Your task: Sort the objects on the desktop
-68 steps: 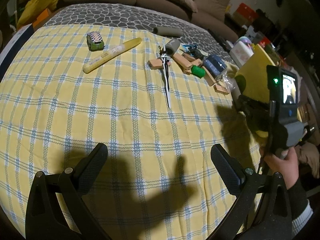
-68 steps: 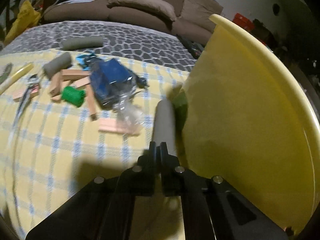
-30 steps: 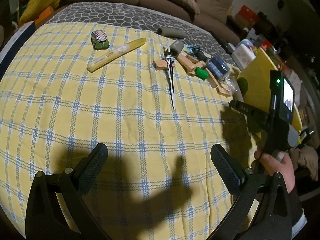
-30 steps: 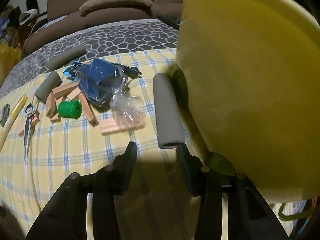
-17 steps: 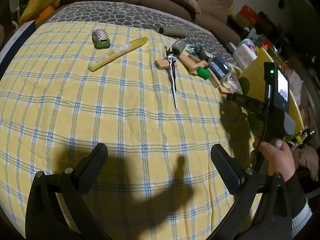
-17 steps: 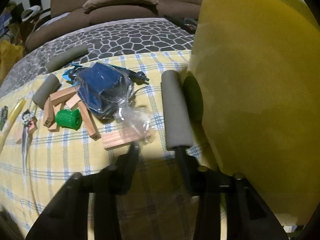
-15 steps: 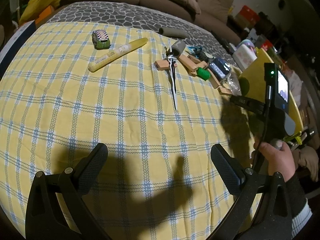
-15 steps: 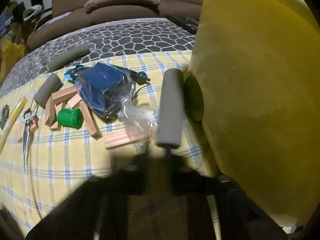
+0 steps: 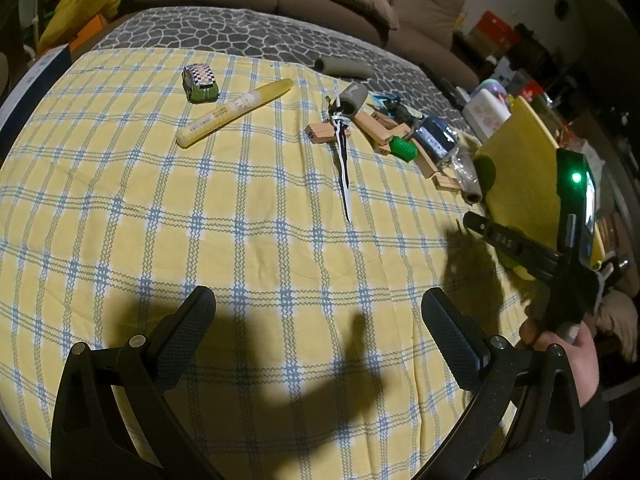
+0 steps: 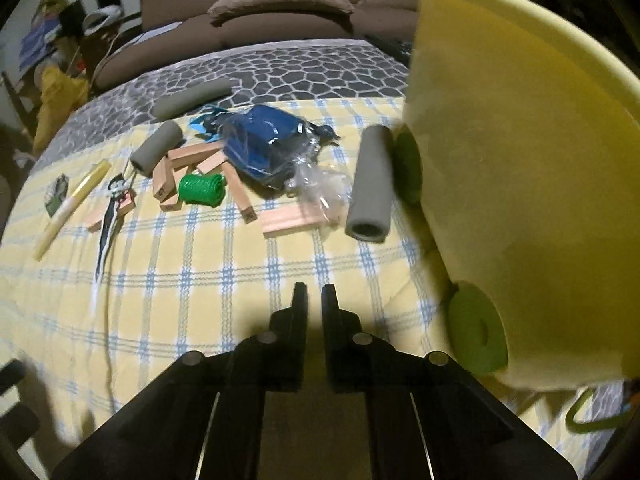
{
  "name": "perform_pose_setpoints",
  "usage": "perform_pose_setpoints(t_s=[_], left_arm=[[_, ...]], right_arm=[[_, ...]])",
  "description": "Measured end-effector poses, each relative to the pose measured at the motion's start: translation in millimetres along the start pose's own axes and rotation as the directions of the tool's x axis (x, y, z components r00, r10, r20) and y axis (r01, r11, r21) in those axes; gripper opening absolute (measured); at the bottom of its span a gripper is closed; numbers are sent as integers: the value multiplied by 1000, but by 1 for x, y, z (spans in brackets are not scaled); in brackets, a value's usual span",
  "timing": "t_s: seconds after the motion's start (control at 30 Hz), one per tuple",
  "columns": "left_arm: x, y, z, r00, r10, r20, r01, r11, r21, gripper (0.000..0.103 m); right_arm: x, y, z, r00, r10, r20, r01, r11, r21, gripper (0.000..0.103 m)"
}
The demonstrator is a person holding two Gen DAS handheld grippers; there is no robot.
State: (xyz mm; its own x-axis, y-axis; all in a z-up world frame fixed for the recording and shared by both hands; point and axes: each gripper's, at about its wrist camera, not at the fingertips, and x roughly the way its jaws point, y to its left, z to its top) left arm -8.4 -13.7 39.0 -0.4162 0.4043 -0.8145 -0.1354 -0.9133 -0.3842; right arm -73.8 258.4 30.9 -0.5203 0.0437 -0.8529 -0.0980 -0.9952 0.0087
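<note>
Where it lies by yellow bin (image 10: 520, 160): grey foam tube (image 10: 370, 184), hollow | right gripper (image 10: 314, 300) nearly closed, empty

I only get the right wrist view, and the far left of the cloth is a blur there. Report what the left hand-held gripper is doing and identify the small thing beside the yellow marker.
Observer: The left hand-held gripper is open. It hovers over a bare stretch of the checked cloth with nothing between its fingers.
Operator: Now the small thing.
Observer: It is a green toy car with a checkered roof. It sits apart from the yellow marker, on the marker's far side.
</note>
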Motion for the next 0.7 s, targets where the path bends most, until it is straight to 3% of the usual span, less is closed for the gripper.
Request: perform_pose_setpoints(t_s=[0.07,0.1,0.13,0.17,0.6,0.7], left_arm=[[-1,-1,-1,1000,0,0,0,1000,4,103],[-1,-1,-1,1000,1,-1,-1,1000,6,103],[-1,-1,-1,1000,1,-1,-1,1000,7,103],[0,-1,-1,1000,2,-1,-2,1000,9,103],[9,1,-3,1000,19,-11,-20,1000,-20,103],[11,1,-4,1000,21,-17,-22,1000,-21,103]], right_arm=[[3,-5,4,1000,1,-13,-1,999,36,31],[5,-6,6,1000,-2,-13,3,999,43,47],[5,-7,10,1000,-12,-7,12,999,48,56],[6,-7,12,1000,-15,-1,15,999,52,59],[41,-2,44,1000,-31,4,30,988,155,60],[42,-2,47,999,-31,15,28,989,149,55]])
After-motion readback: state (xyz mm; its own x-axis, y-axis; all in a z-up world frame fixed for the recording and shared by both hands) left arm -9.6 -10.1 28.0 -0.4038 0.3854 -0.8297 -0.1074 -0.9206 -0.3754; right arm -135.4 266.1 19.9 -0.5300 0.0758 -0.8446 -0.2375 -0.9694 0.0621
